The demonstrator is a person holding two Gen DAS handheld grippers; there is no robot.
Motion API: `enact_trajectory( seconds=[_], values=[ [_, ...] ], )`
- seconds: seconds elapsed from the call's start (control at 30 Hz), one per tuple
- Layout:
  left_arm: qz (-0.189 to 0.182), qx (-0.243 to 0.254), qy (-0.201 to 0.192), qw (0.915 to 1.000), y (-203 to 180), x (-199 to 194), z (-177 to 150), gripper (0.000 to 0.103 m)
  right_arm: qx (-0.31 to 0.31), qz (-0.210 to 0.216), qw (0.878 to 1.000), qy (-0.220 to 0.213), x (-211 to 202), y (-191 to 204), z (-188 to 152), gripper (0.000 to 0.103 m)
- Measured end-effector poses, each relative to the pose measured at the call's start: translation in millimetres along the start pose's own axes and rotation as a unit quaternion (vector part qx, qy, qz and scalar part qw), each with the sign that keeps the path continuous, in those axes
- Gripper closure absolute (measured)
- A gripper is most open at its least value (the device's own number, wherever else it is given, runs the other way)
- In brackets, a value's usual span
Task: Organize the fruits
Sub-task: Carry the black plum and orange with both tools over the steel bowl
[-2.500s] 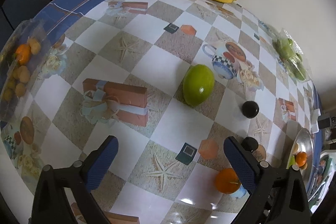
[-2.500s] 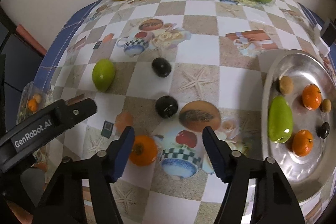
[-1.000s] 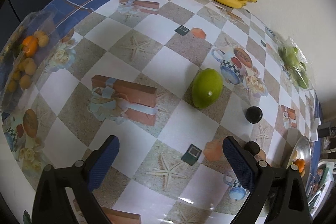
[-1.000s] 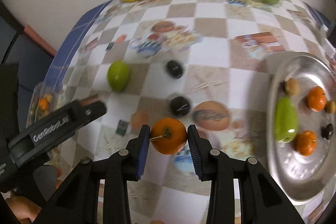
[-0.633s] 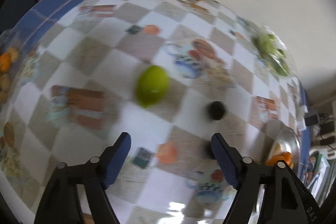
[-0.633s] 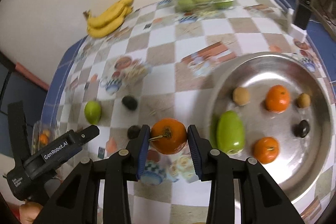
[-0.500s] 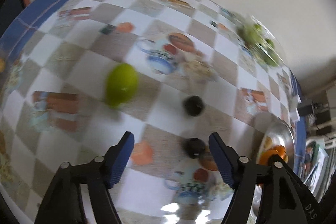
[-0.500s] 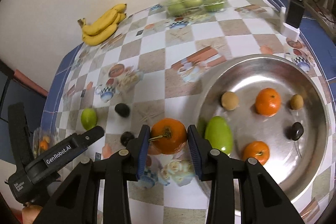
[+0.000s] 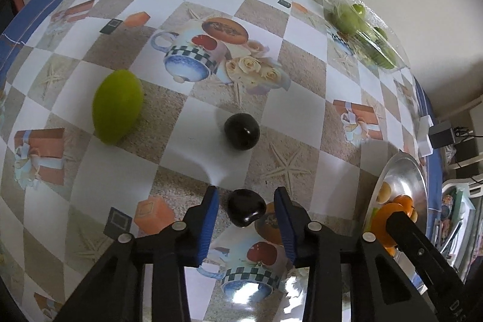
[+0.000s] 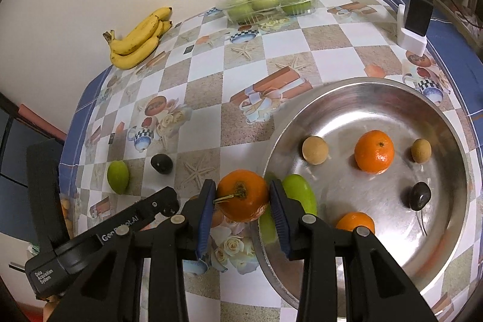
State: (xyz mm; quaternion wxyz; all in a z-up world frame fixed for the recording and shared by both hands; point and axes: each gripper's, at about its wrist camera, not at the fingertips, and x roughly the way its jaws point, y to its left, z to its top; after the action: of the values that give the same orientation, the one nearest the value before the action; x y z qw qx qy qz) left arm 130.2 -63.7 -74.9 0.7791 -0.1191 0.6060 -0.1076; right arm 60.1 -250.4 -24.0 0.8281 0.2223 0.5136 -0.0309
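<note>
The right gripper (image 10: 242, 202) has its blue-padded fingers clamped on a round orange tangerine with a short stem (image 10: 243, 194), held above the near-left rim of a wide shiny metal bowl (image 10: 356, 86). Inside the bowl lie an oblong green fruit (image 10: 299, 193), two more tangerines, two small tan fruits and a dark plum. The left gripper (image 9: 246, 215) has its fingers apart on either side of a glossy dark round plum (image 9: 246, 208) on the checkered patterned tablecloth (image 9: 286, 110), not touching it. A second dark plum (image 9: 241, 131) sits just beyond, and a green oval mango (image 9: 117, 106) lies further left.
</note>
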Motion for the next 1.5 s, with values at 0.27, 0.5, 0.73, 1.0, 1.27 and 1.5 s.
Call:
enact_trajectory(
  seconds=[0.27,0.5,0.73,1.0,1.27,1.5],
  values=[
    [0.011,-0.003,0.002,0.9999,-2,4,-1,0.073,0.001,0.007,1.0,-0.002,-1,0,0,0.065],
    [0.007,-0.008,-0.004,0.9999,-2,-1,-1,0.075,0.003,0.013,1.0,-0.01,-8,-1,2,0.065],
    [-0.001,0.001,-0.031,0.9995,-10,-19,1,0.075,0.017,0.008,1.0,-0.017,-14,-12,4,0.065],
    [-0.012,0.068,-0.054,0.9961,-57,-40,-14,0.075,0.062,-0.049,0.997,-0.024,-27,-53,8,0.065],
    [-0.024,0.168,-0.057,0.9838,-124,-47,-46,0.075,0.101,-0.092,0.99,-0.038,-52,-102,7,0.065],
    [-0.038,0.211,-0.023,0.9764,-154,-36,-69,0.075,0.105,-0.097,0.989,-0.034,-58,-111,4,0.065]
  ],
)
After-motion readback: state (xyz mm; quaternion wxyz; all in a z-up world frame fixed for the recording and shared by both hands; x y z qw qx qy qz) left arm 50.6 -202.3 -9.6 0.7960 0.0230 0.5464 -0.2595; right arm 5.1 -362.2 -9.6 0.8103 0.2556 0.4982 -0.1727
